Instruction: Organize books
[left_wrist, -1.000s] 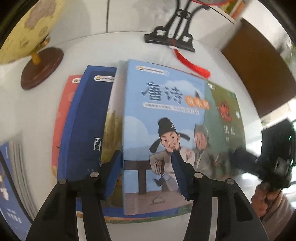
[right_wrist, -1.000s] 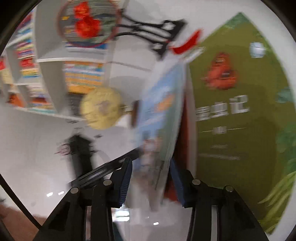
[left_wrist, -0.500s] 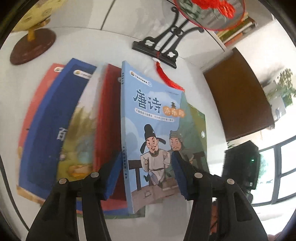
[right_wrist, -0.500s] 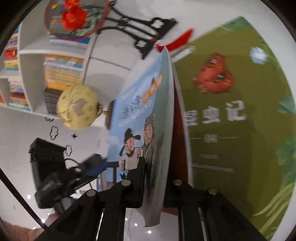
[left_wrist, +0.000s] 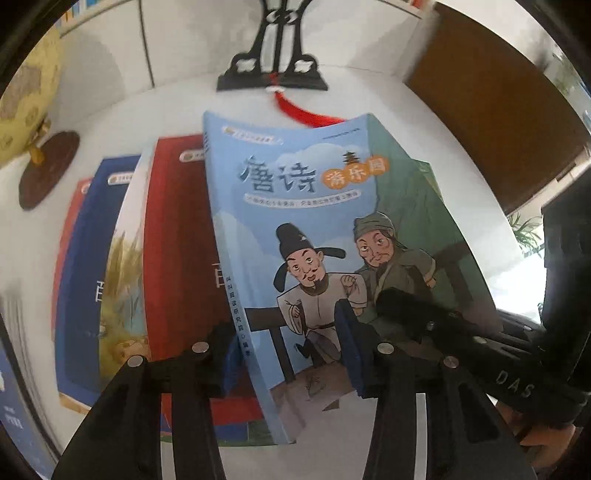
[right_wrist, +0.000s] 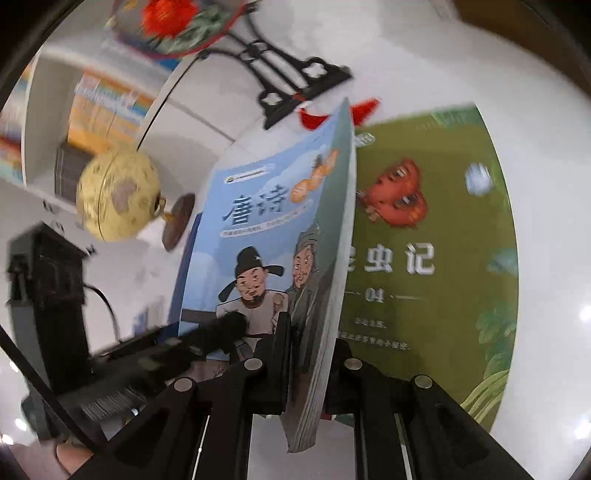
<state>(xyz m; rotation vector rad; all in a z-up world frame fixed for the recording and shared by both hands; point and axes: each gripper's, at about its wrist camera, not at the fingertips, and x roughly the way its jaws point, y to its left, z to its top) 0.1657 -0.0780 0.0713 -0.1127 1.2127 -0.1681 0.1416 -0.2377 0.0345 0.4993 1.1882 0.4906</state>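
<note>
A light-blue book with two cartoon men on its cover is tilted up off the fanned pile. My right gripper is shut on its lower page edge, holding that side raised. Under it a green book lies flat on the white table. My left gripper straddles the blue book's lower spine corner; its jaws are closing, with one pad over the cover, and I see no pinch. Red, yellow-illustrated and dark blue books fan out to the left.
A yellow globe on a wooden base stands at the back left. A black ornamental stand with a red tassel sits behind the books. A brown panel is at the right, shelves of books lie beyond, and more books sit lower left.
My right gripper closed on the blue book's edge and lifted it, so the book now tilts. My left gripper slid across toward the book's spine and its jaws narrowed.
</note>
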